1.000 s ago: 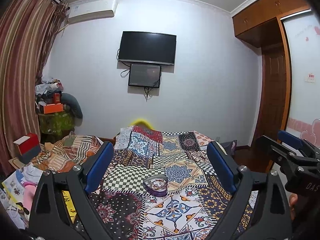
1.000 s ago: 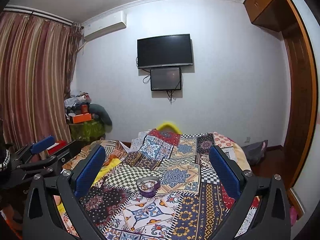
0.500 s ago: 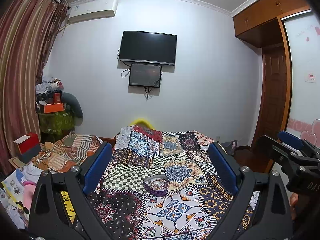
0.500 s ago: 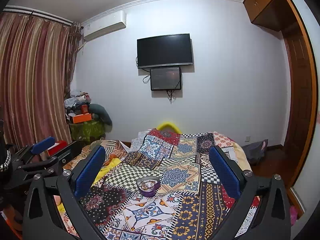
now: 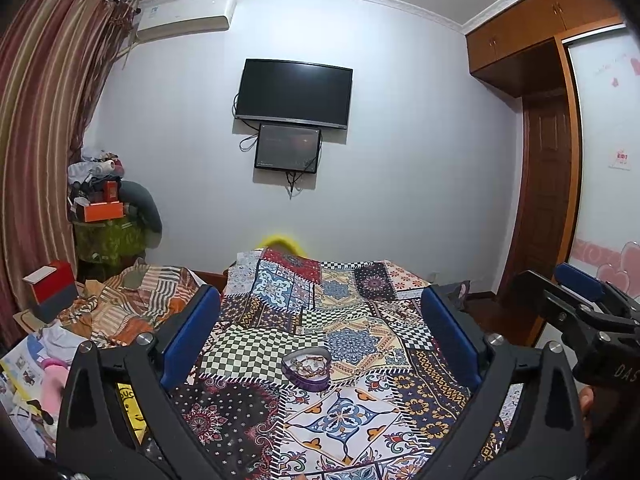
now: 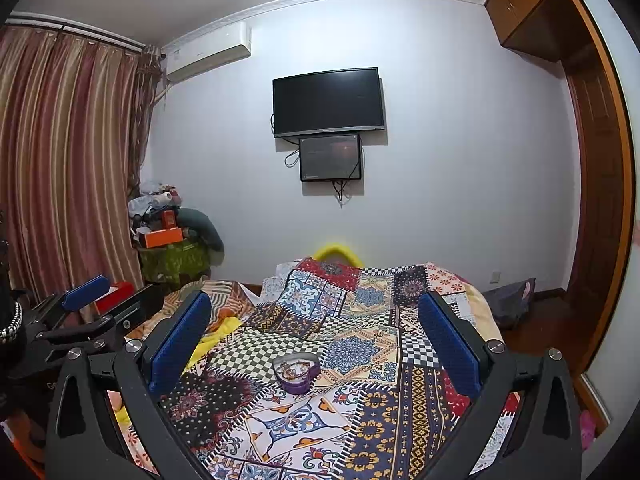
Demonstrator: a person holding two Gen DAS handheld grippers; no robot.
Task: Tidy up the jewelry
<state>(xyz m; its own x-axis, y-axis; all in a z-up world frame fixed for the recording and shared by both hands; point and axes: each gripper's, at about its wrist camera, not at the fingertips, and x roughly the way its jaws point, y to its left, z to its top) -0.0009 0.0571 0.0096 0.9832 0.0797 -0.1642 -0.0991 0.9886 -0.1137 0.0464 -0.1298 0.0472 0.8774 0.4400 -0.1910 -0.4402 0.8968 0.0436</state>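
A purple heart-shaped box [image 5: 306, 368] holding tangled jewelry sits on the patchwork bedspread [image 5: 340, 412], between and beyond my fingers. It also shows in the right wrist view [image 6: 296, 371]. My left gripper [image 5: 320, 340] is open and empty, held above the bed short of the box. My right gripper [image 6: 316, 340] is open and empty too, likewise short of the box. The right gripper's blue-padded fingers [image 5: 580, 280] show at the right edge of the left wrist view. The left gripper's fingers [image 6: 86, 296] show at the left of the right wrist view.
A striped blanket [image 5: 132, 300] and clutter lie left of the bed. A red box [image 5: 50, 288] and a piled green stand [image 5: 108, 236] are by the curtain. A television [image 5: 294, 94] hangs on the far wall. A wooden wardrobe [image 5: 544, 168] stands at right.
Both views shift only slightly; the grippers stay open and hover in nearly the same place above the bed.
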